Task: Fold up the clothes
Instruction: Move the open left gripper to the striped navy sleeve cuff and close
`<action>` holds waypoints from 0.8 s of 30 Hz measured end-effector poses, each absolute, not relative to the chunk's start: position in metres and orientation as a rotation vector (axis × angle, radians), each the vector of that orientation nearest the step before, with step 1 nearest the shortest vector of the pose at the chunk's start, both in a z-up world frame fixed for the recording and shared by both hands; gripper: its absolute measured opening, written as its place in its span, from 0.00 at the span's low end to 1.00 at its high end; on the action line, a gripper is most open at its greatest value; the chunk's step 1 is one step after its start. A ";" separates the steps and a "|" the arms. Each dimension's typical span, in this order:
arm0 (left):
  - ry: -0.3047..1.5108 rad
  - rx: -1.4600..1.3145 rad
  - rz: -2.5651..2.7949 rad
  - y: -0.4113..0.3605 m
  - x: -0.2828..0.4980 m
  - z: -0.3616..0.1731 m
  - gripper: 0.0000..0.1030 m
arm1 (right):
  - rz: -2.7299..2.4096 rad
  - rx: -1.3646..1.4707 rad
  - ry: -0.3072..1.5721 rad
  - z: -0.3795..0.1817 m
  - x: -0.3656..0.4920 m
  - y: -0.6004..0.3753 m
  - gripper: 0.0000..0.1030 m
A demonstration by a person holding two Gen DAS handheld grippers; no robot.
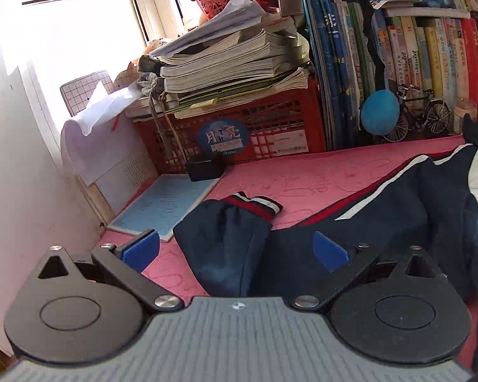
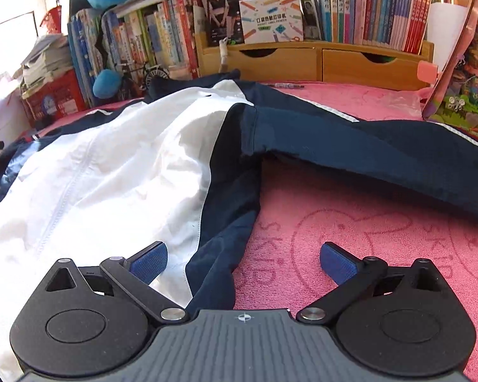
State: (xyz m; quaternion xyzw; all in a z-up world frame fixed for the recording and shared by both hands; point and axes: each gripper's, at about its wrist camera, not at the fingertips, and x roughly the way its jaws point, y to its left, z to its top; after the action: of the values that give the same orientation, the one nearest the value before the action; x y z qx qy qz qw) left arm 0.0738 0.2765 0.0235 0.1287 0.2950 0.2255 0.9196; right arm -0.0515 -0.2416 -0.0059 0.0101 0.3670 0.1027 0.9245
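The navy-and-white jacket lay spread on the pink towel, unfolded, its white lining turned up. One sleeve ran out toward three o'clock in the right wrist view. The other sleeve lay bunched between the left fingers, its striped cuff pointing to twelve o'clock.

Both tongs were released. The right gripper stood with its jaws at full spread, the jacket's navy side edge under the gap and nothing pinched. The left gripper was likewise splayed above the bunched sleeve, its blue pads clear of the cloth as far as the fisheye angle allowed me to judge.

The risks, as I judged them:
- The right jaws straddled the layered edge. A shallow bite could have taken only the navy shell, leaving the lining behind to skew the fold.
- The left sleeve was already crumpled, so grabbing it mid-bunch would likely have locked the creases in.
- The smooth fabric might have slid from a light pinch.
- The small black box and blue mat at eleven o'clock sat near enough for a swung sleeve to snag or drag them.
- The towel itself could have ridden up with the cloth.
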 end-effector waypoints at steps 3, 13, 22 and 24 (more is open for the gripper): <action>0.692 0.410 0.565 0.299 0.107 0.006 0.94 | 0.184 -0.014 0.764 -0.007 -0.050 -0.235 1.00; 0.717 0.334 0.711 0.396 0.006 0.012 0.92 | 0.151 -0.031 0.746 -0.013 -0.039 -0.229 1.00; 0.633 0.329 0.321 0.300 0.066 0.028 0.97 | 0.114 -0.014 0.731 -0.014 -0.035 -0.224 1.00; 0.694 0.362 0.318 0.288 0.094 0.008 0.62 | 0.107 -0.011 0.724 -0.015 -0.036 -0.224 1.00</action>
State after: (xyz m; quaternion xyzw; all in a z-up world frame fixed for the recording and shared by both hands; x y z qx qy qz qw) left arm 0.0938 0.2881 0.0081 0.1755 0.3368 0.1542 0.9121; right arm -0.0363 -0.2238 -0.0147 -0.0053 0.3539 0.0522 0.9338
